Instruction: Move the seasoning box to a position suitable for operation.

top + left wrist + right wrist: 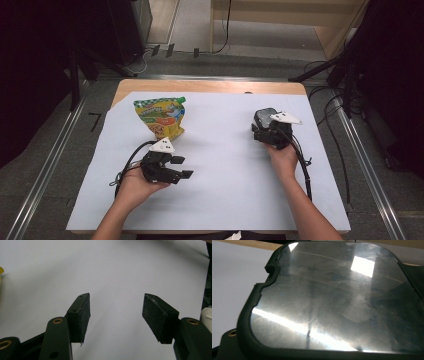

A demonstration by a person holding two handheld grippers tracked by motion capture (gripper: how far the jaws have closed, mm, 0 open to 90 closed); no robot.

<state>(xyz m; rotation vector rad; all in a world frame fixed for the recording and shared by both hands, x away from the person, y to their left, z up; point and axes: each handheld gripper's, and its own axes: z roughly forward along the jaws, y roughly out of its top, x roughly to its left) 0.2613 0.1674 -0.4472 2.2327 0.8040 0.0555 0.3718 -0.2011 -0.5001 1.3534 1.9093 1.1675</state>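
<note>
gripping a dark glossy device [337,297] (right fingers [267,131] clenched on it), left fingers [116,315] released.

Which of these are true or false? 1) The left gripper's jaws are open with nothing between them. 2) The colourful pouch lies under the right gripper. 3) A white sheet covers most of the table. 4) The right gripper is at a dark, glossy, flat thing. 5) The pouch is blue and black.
1) True: the left gripper has its jaws apart over bare sheet.
2) False: the pouch sits beyond the left gripper, well apart from the right gripper.
3) True: the white sheet covers nearly the whole tabletop.
4) True: a dark glossy flat object lies right in front of its camera.
5) False: it is yellow, green and orange.
</note>
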